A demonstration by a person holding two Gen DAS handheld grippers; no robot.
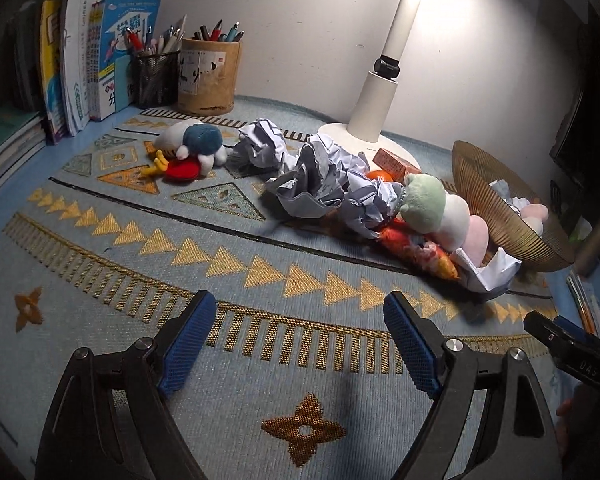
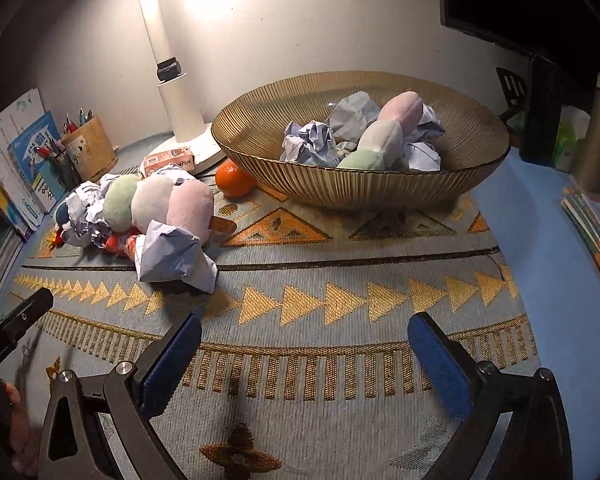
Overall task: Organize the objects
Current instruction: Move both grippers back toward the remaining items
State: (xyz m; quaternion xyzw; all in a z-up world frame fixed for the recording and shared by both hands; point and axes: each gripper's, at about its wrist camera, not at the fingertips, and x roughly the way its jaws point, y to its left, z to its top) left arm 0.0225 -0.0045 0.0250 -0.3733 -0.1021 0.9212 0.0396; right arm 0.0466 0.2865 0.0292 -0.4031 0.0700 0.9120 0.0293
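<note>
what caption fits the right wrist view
Open right claw hovers over patterned mat, facing gold bowl of crumpled paper.

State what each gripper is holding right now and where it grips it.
Nothing is held. The left gripper and right gripper are both open, fingers wide apart above the patterned mat, with nothing between them.
</note>
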